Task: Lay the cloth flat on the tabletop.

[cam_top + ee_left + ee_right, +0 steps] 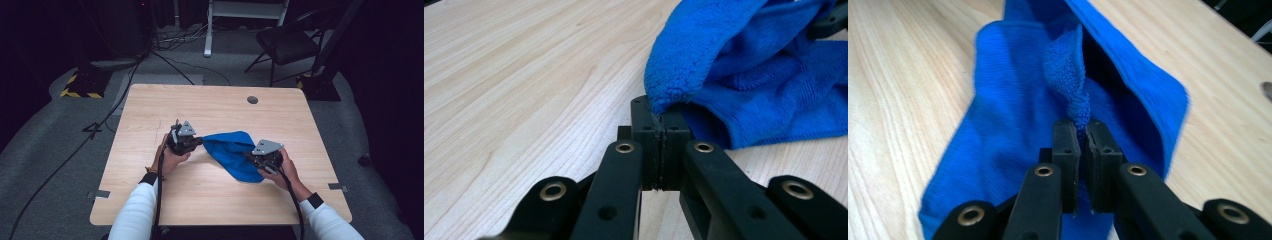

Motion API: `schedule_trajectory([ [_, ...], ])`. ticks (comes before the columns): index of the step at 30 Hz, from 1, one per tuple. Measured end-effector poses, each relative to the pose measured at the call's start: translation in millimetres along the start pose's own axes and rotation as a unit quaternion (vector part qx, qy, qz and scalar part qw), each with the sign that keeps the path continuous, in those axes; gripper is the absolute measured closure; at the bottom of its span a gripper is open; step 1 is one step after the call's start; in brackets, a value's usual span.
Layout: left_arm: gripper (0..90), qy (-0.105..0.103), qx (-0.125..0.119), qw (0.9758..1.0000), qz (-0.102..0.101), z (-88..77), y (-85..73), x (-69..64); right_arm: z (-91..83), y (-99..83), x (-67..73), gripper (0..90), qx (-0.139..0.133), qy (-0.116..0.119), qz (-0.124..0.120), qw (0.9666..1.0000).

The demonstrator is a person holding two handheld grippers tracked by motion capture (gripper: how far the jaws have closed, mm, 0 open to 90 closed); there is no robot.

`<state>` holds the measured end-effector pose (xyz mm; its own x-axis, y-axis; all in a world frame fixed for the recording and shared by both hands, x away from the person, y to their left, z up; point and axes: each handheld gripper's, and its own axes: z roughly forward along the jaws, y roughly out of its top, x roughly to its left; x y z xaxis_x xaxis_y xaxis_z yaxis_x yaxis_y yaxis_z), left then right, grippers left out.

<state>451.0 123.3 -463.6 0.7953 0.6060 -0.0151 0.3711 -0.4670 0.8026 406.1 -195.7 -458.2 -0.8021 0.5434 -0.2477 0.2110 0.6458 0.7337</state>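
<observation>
in the high view a blue cloth [234, 154] lies bunched near the middle of the wooden table [150, 195], well short of the round grommet hole [252, 100] near the far edge. the left gripper [192, 142] meets the cloth's left corner and the right gripper [252, 157] sits on its right side, each held in a white-sleeved person's hand. in the left gripper view the left gripper [659, 117] has its jaws pressed together on a folded edge of the cloth [744, 75], which spreads away over the table [524, 90]. in the right gripper view the right gripper [1082, 131] is clamped on a twisted ridge of the cloth [1013, 115], pinched up from the layers lying on the table [893, 100].
</observation>
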Motion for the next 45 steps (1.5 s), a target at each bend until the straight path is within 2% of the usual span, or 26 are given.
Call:
schedule_trajectory([
  [3, 88.5, 0.001, 0.000, 1.0000, -0.005, -2.0, -1.2, 2.4, -11.0, -5.1, -8.5, 84.6, -0.006, -0.010, 0.003, 0.9999],
  [6, 88.5, 0.001, 0.004, 1.0000, -0.004, -3.0, -2.4, 2.7, -18.6, -11.3, -13.7, 84.6, -0.008, -0.008, 0.000, 0.9999],
  [11, 88.5, 0.002, 0.008, 0.9999, -0.007, -4.7, -4.5, 3.8, -25.6, -21.2, -19.1, 84.3, 0.002, 0.000, -0.004, 1.0000],
  [13, 88.5, 0.002, 0.012, 0.9999, -0.005, -5.1, -5.5, 3.5, -29.3, -30.6, -21.1, 83.5, 0.016, 0.008, -0.013, 0.9998],
  [16, 88.5, -0.002, 0.022, 0.9998, 0.003, -6.8, -7.8, -0.2, -32.4, -39.0, -24.5, 83.6, 0.023, 0.006, -0.014, 0.9996],
  [20, 88.5, -0.004, 0.024, 0.9997, 0.006, -8.6, -8.9, -2.4, -34.2, -44.6, -30.6, 82.3, 0.024, -0.002, -0.004, 0.9997],
  [21, 88.5, -0.005, 0.026, 0.9996, 0.007, -9.5, -9.1, -2.9, -34.4, -45.3, -32.7, 78.7, 0.023, -0.007, -0.001, 0.9997],
  [22, 88.5, -0.004, 0.025, 0.9997, 0.005, -9.9, -9.3, -3.5, -34.5, -46.6, -36.9, 70.8, 0.025, -0.032, 0.005, 0.9991],
  [23, 88.5, -0.002, 0.024, 0.9997, 0.005, -10.5, -9.4, -3.3, -34.5, -46.6, -36.9, 70.8, 0.025, -0.032, 0.005, 0.9991],
  [24, 88.5, -0.004, 0.020, 0.9998, 0.001, -12.2, -9.8, -2.8, -35.2, -48.6, -41.2, 65.4, 0.028, -0.041, 0.011, 0.9987],
  [27, 88.5, -0.002, 0.021, 0.9998, 0.005, -14.0, -10.0, -3.7, -38.1, -51.9, -47.7, 61.5, 0.031, -0.054, 0.024, 0.9978],
  [28, 88.5, -0.002, 0.021, 0.9998, 0.005, -14.0, -10.0, -3.7, -38.1, -51.9, -47.7, 61.5, 0.031, -0.054, 0.024, 0.9978],
  [29, 88.5, -0.001, 0.023, 0.9997, 0.008, -14.6, -9.8, -4.7, -41.7, -51.4, -51.3, 60.8, 0.022, -0.045, 0.037, 0.9981],
  [32, 88.5, 0.000, 0.024, 0.9996, 0.013, -15.1, -8.8, -6.4, -45.2, -49.3, -51.9, 59.7, 0.019, -0.045, 0.032, 0.9983],
  [33, 88.5, 0.001, 0.024, 0.9996, 0.014, -15.3, -8.9, -7.2, -49.7, -47.3, -53.2, 58.6, 0.004, -0.034, 0.037, 0.9987],
  [37, 88.4, -0.005, 0.035, 0.9991, 0.022, -16.4, -11.3, -13.0, -54.3, -46.9, -54.8, 55.8, -0.003, -0.029, 0.050, 0.9983],
  [39, 88.4, -0.008, 0.037, 0.9989, 0.026, -16.8, -12.0, -15.2, -53.6, -47.5, -54.8, 55.0, -0.001, -0.024, 0.058, 0.9980],
  [40, 88.3, -0.010, 0.043, 0.9986, 0.031, -18.0, -13.4, -20.2, -49.2, -47.9, -51.7, 50.9, 0.007, -0.009, 0.067, 0.9977],
  [41, 88.3, -0.013, 0.043, 0.9984, 0.033, -18.8, -14.0, -22.5, -47.7, -47.6, -50.3, 50.1, 0.008, -0.004, 0.070, 0.9975],
  [43, 88.3, -0.017, 0.043, 0.9982, 0.037, -20.1, -15.2, -25.7, -43.7, -46.1, -46.9, 47.9, 0.016, -0.005, 0.072, 0.9973],
  [45, 88.3, -0.018, 0.044, 0.9982, 0.037, -20.6, -15.7, -26.8, -37.6, -47.3, -46.3, 46.1, 0.022, -0.001, 0.087, 0.9960],
])
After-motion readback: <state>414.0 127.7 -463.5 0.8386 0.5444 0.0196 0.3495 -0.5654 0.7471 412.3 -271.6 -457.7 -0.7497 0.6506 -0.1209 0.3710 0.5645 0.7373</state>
